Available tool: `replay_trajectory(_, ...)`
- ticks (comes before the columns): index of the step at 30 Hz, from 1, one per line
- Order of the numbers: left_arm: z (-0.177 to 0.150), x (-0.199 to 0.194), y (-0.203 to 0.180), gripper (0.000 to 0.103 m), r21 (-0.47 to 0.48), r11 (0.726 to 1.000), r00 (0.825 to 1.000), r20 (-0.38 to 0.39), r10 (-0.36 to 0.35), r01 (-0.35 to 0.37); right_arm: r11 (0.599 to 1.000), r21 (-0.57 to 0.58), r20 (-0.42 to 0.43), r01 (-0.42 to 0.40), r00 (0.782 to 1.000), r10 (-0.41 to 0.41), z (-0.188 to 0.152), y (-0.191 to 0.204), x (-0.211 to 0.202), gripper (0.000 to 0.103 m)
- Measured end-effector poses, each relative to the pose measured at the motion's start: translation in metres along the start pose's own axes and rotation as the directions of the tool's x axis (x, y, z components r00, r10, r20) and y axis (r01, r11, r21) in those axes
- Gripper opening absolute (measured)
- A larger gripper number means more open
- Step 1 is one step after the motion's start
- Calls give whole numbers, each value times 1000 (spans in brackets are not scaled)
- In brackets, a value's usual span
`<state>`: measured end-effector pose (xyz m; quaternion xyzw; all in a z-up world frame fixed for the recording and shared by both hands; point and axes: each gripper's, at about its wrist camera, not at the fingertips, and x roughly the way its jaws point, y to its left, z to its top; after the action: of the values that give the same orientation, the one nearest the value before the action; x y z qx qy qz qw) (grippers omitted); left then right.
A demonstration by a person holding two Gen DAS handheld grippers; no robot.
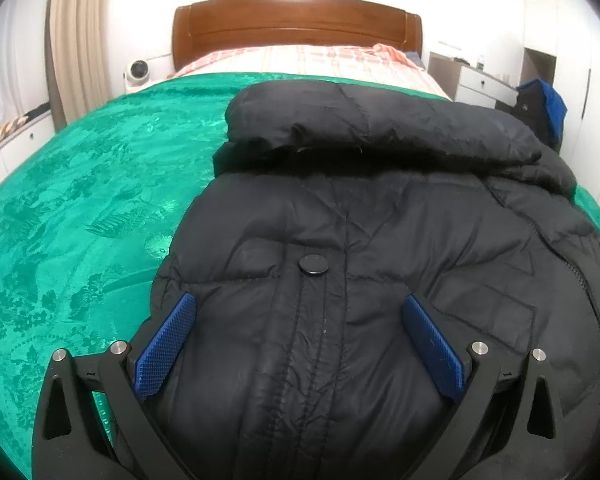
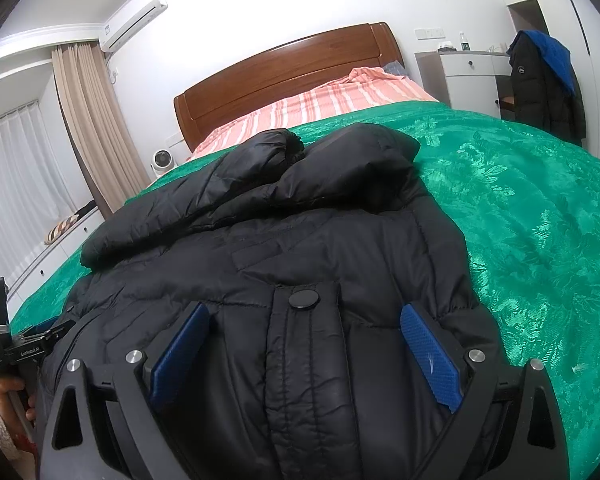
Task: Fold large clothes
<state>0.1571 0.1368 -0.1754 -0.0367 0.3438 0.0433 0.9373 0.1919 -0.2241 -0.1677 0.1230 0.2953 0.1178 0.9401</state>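
Black puffer fabric fills the space right under both my grippers: the jacket [image 1: 340, 280] lies flat on the green bedspread [image 1: 80, 220], and I am standing at one short end of it. My left gripper [image 1: 300, 344] has its blue pads [image 1: 166, 348] spread wide, straddling a padded strip with a round snap button [image 1: 313, 265] just ahead of the tips; nothing is pinched. My right gripper [image 2: 304, 356] is the same, pads [image 2: 430, 358] wide apart over a matching strip and its own snap button [image 2: 304, 299], holding nothing. Whether the pads actually rest on the fabric or hover just above, I cannot tell.

From both grippers the jacket runs straight away toward the wooden headboard [image 1: 296, 24], so its long axis lies along my line of sight. A folded sleeve [image 1: 380, 128] lies crosswise at the far part of the jacket, just before the bedspread gives way to the striped sheet [image 2: 320, 104].

In the right wrist view the left gripper [image 2: 16, 344] shows at the lower left, so the two sit side by side at this near end, neither clearly closer. I judge the next move is to close both on the near edge and carry it forward over the body.
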Motion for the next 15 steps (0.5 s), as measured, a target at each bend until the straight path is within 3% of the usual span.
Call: replay_trajectory(15, -1, 0, -1, 103, 0, 1000, 1000, -1, 9, -9, 1000, -1, 0, 0, 1000, 0, 0, 0, 0, 96)
